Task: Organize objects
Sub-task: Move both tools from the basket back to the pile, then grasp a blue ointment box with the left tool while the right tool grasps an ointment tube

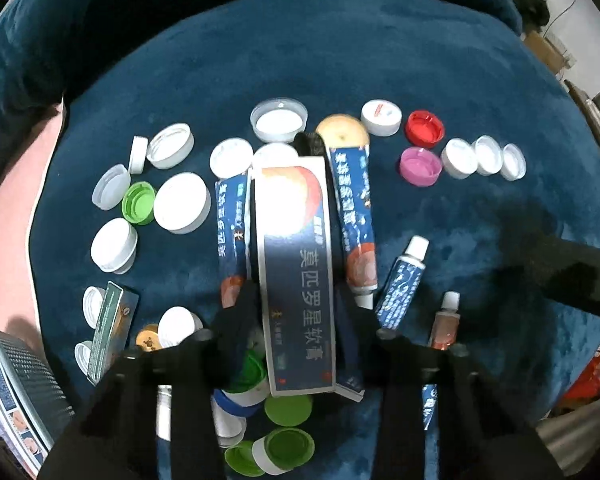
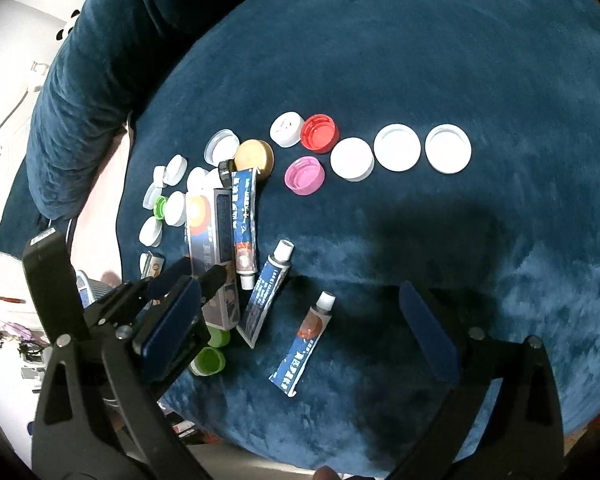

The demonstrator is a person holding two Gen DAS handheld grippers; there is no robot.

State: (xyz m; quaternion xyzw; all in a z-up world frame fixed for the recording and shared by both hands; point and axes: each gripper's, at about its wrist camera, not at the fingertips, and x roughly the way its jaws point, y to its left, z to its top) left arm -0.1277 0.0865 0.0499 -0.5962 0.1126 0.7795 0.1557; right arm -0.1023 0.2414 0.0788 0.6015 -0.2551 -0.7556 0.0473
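My left gripper (image 1: 296,320) is shut on a blue and white ointment box (image 1: 296,248), one finger on each long side. The same box (image 2: 208,232) shows in the right wrist view with the left gripper (image 2: 198,276) around its near end. It lies over a heap of blue ointment tubes (image 1: 352,216) and bottle caps on a dark blue plush cushion (image 1: 380,60). My right gripper (image 2: 300,332) stands open and holds nothing. A small tube (image 2: 304,344) lies on the cushion below it, between the fingers.
Three white caps (image 2: 400,148) sit in a row at the right, with a red cap (image 2: 320,133) and a pink cap (image 2: 304,175) beside them. White and green caps (image 1: 140,200) lie scattered at the left. A mesh basket (image 1: 16,380) stands at the lower left.
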